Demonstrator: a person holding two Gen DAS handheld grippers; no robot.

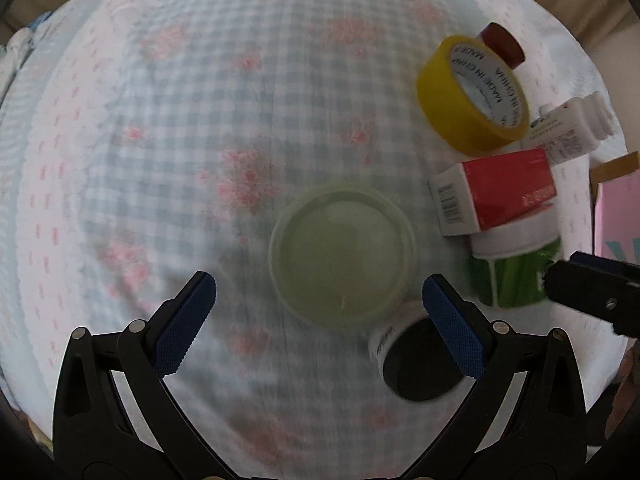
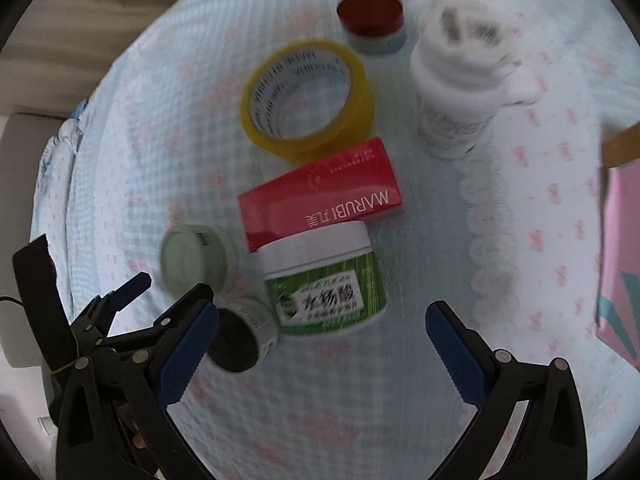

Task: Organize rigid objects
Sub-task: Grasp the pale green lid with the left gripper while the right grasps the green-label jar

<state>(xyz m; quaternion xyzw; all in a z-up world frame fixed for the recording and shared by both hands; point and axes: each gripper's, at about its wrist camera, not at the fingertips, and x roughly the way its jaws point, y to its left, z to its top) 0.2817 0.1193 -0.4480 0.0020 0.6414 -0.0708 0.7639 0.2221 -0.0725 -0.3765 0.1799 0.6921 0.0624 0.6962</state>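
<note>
Left gripper (image 1: 320,300) hangs spread wide and empty over the checked cloth (image 1: 200,120), the pale green jar (image 1: 342,254) just ahead between its fingers. Right gripper (image 2: 322,320) gapes empty too, facing the green-labelled jar (image 2: 324,280). Behind that lies the red box (image 2: 320,196), then yellow tape (image 2: 308,100), and the small black-lidded jar (image 2: 240,338) by its left finger.

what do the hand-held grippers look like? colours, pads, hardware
Both look alike: the left hand-held gripper and the right hand-held gripper have black plastic linkage arms with triangular cut-outs and round silver pins at the joints. Each finger ends in a dark blue pad with a fine knurled texture. In the right wrist view, a thin dark cable runs at the far left edge beside the left one.
</note>
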